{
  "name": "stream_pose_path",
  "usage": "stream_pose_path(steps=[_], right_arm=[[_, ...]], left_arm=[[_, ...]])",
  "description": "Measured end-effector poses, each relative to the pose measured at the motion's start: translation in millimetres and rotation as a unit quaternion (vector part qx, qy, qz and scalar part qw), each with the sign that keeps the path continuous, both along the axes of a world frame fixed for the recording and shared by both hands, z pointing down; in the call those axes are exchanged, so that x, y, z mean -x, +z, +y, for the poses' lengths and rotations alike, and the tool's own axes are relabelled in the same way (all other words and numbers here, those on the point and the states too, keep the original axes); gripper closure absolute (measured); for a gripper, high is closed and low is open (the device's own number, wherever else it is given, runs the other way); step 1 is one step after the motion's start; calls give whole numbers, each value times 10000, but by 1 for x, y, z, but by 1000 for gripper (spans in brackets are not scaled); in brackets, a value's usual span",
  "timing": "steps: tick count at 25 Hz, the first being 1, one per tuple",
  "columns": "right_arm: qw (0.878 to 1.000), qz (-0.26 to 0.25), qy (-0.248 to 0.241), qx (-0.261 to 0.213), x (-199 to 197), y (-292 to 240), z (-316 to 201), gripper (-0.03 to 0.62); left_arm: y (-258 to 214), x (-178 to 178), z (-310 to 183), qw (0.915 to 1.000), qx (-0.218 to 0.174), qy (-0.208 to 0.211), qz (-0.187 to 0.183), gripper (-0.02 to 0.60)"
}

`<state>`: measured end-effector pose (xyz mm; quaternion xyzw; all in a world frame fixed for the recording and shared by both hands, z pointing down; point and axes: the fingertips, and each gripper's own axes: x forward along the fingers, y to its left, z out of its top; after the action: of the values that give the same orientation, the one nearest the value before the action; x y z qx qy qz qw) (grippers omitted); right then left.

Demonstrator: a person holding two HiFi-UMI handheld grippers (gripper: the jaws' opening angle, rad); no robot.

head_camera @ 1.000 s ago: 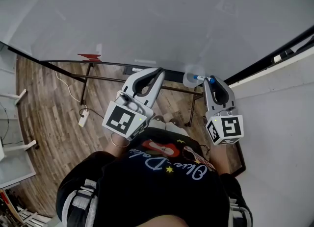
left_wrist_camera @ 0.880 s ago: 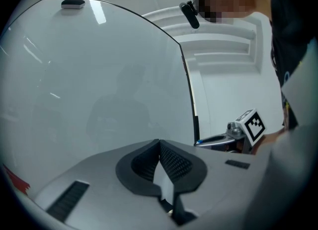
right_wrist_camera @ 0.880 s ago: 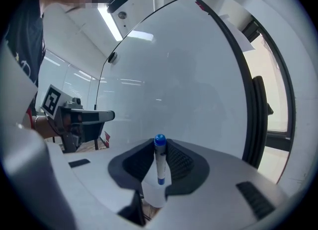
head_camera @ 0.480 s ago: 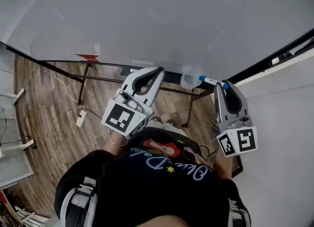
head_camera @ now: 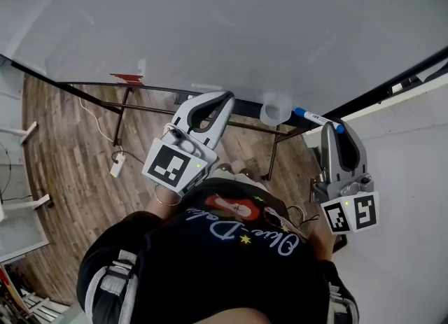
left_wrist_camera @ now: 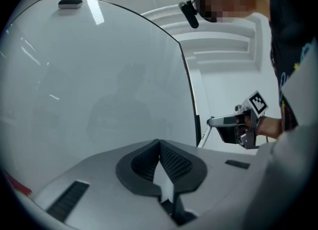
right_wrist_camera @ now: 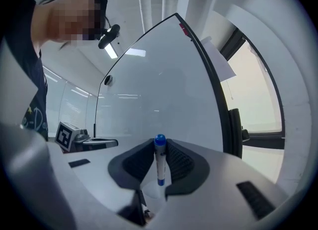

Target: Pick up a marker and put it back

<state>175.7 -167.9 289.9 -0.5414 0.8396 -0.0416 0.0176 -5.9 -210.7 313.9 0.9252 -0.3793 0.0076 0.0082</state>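
Blue at both ends and white along its barrel, the marker is clamped between the fingers of my right gripper, which press on it from both sides. In the right gripper view it stands upright across the fingers, with one blue end just above them and the other end below. From the head view its long axis lies nearly level along the lower edge of the whiteboard. The held end is at the right and the free end points left, a little farther. Just left of that free end hangs a pale translucent holder on the board; I cannot tell if the marker tip touches its rim. So the holder lies to the left of the right fingers, in line with the marker's axis, and I judge that returning the marker needs the free end turned downward over the holder's mouth. My left gripper hovers further left with its fingers together and nothing between them. The right hand is clearly the nearer one to the holder.
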Motion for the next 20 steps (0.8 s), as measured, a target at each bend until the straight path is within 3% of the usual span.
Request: stream_pose_path(steps=[20], right_arm=[[10000,-7,-41,-85,4,-6,8,522]], left_arm=[[-1,1,7,10000,8,20,13,578]])
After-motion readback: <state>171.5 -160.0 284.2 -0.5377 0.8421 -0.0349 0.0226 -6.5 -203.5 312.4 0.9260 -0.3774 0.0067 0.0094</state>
